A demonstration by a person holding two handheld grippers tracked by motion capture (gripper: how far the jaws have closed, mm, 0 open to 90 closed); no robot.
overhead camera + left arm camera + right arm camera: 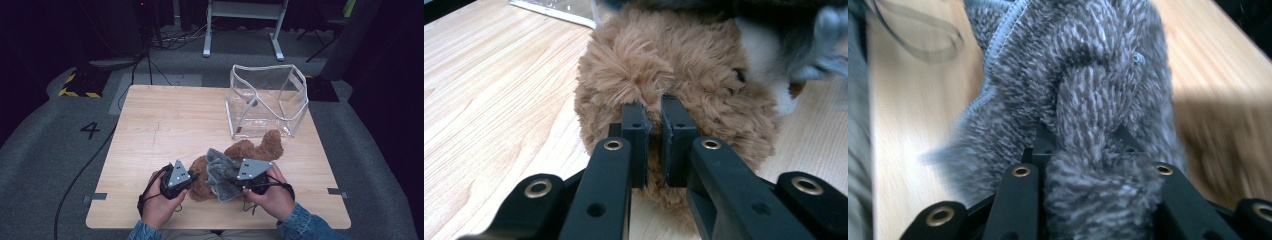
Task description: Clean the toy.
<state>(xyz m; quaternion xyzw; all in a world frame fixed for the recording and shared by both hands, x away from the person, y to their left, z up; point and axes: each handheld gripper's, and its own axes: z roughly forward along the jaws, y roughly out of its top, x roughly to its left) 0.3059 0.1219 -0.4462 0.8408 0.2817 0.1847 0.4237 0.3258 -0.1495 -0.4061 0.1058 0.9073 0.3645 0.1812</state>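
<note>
Grey carpet floor (40,150); dark room — white desk frame (243,25) behind.

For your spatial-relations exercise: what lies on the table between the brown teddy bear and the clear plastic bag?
Nothing: in the high view only a narrow strip of bare wooden table separates the teddy bear from the clear plastic bag.

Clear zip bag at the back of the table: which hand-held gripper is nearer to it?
Right. The right hand-held gripper, clamped on the grey knit garment, sits in front of the clear bag; the left hand-held gripper pinches the teddy bear farther left.
</note>
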